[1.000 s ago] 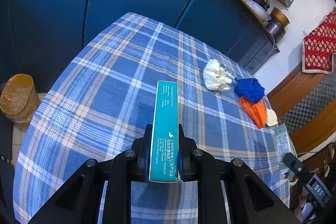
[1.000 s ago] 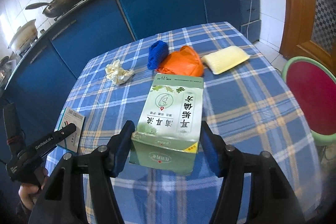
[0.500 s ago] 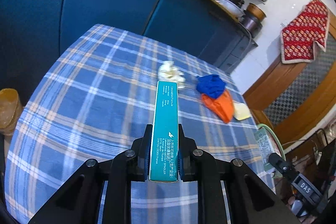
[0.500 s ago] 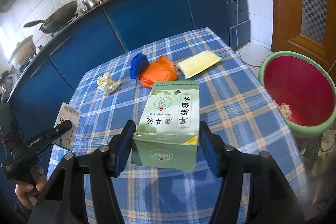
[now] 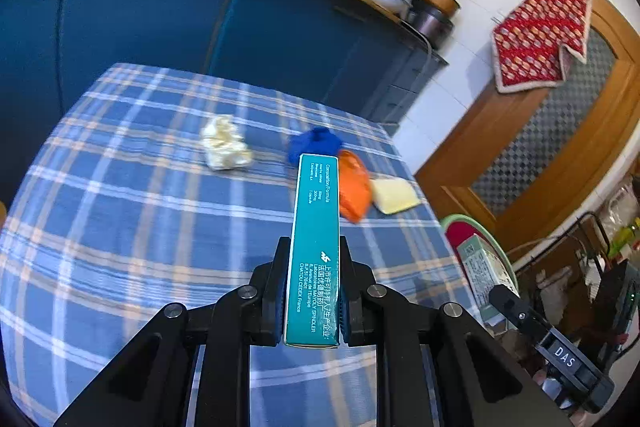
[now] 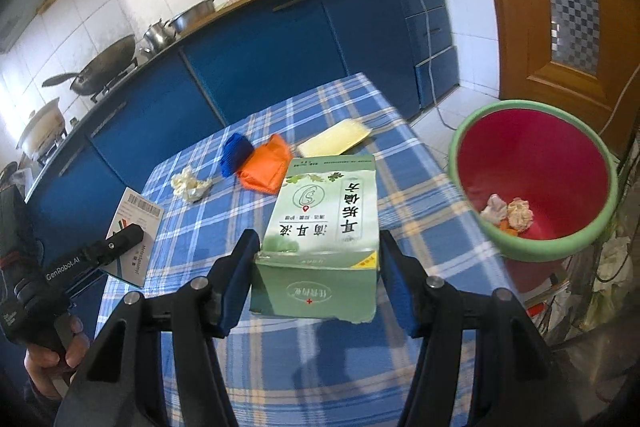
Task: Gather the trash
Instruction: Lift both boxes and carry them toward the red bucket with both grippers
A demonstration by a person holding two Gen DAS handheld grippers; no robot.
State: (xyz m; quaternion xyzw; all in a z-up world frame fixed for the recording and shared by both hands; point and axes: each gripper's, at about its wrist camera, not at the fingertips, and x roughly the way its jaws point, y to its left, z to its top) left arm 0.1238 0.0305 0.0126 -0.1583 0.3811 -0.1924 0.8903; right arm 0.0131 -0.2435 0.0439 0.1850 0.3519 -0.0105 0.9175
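left hand-held gripper (image 5: 312, 291) clamping teal box (image 5: 316, 227)

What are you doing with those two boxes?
A person is clearing trash off the blue checked tablecloth, with tongs in each hand. The left tongs are shut on a thin teal cardboard box. The right tongs grip a wider pale green medicine box. A red bin with a green rim stands beside the table, with a few scraps already in it. A crumpled white paper wad lies on the cloth, not yet picked up.
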